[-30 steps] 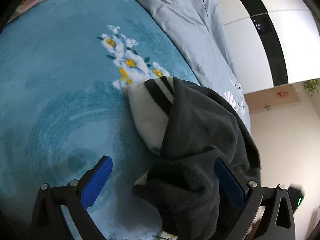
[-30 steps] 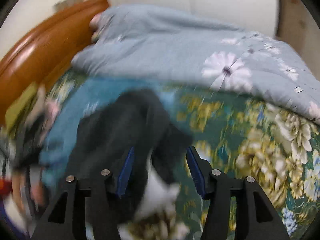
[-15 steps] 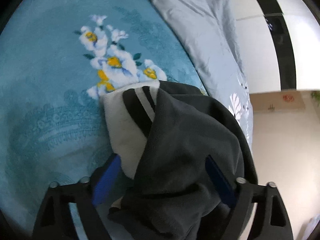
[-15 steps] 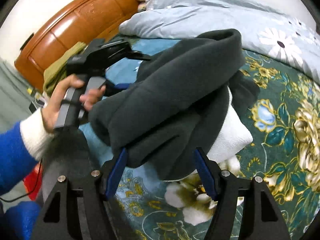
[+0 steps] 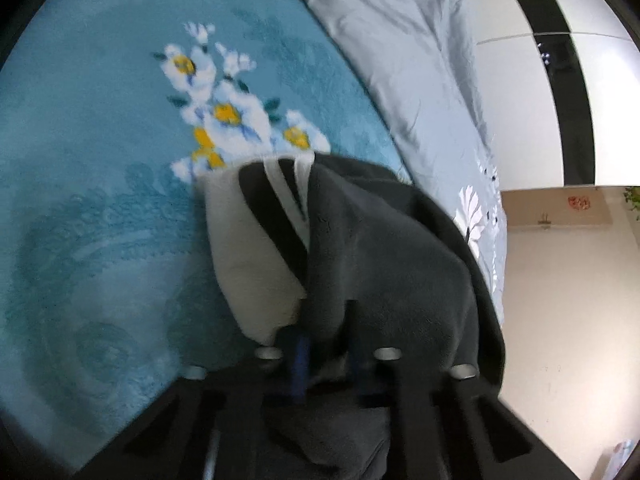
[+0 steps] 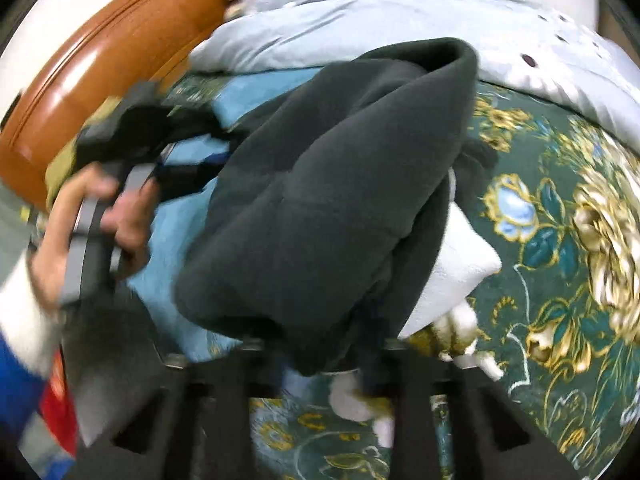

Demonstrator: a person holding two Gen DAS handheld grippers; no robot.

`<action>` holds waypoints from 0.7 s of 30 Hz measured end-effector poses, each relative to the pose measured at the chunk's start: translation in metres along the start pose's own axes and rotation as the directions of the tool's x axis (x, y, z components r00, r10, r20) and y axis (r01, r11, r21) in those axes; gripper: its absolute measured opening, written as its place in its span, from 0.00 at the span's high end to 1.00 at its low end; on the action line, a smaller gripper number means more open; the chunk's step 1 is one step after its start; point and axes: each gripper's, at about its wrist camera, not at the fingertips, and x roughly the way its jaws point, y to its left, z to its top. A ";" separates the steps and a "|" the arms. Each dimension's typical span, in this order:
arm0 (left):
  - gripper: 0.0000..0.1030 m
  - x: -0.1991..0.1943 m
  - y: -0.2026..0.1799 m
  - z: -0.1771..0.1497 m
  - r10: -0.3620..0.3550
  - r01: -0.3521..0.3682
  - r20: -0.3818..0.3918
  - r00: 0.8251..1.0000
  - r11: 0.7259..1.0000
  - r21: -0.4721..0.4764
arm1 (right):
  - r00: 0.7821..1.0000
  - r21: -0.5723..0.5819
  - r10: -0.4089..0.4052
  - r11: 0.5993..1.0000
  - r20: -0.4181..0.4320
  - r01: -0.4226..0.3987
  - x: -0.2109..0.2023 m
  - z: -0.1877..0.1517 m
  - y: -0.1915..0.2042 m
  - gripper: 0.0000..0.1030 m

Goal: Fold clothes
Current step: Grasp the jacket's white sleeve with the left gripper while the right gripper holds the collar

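A dark grey fleece garment (image 5: 384, 264) with a white panel and black stripes (image 5: 248, 248) lies bunched on the teal floral blanket (image 5: 100, 160). My left gripper (image 5: 326, 354) is shut on the garment's near edge; its blue pads are mostly buried in cloth. In the right wrist view the same garment (image 6: 328, 184) hangs in a thick fold, its white part (image 6: 460, 276) at the right. My right gripper (image 6: 328, 360) is shut on its lower edge, fingers hidden under cloth. The left gripper and the hand holding it (image 6: 120, 216) show at the left.
A light grey floral quilt (image 5: 420, 64) lies along the bed's far side, also in the right wrist view (image 6: 360, 12). A dark green floral bedspread (image 6: 560, 240) covers the right. A wooden headboard (image 6: 92, 64) stands at the back left.
Both grippers were open around the garment and have closed on it. The left gripper moved forward into the cloth. The right view shifted closer to the bundle.
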 end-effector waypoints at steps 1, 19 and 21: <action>0.90 -0.006 -0.001 -0.002 0.002 -0.002 0.021 1.000 1.000 0.009 | 1.000 -0.003 -0.020 1.000 0.021 0.020 -0.006 0.004 -0.001 0.86; 0.94 -0.264 -0.148 -0.062 -0.405 0.164 0.406 0.819 0.844 0.511 | 0.700 0.002 -0.188 0.966 0.689 0.257 -0.254 0.089 0.024 0.90; 0.94 -0.297 -0.157 -0.085 -0.438 0.143 0.427 0.791 0.811 0.567 | 0.662 -0.016 -0.174 0.963 0.729 0.270 -0.281 0.075 0.037 0.90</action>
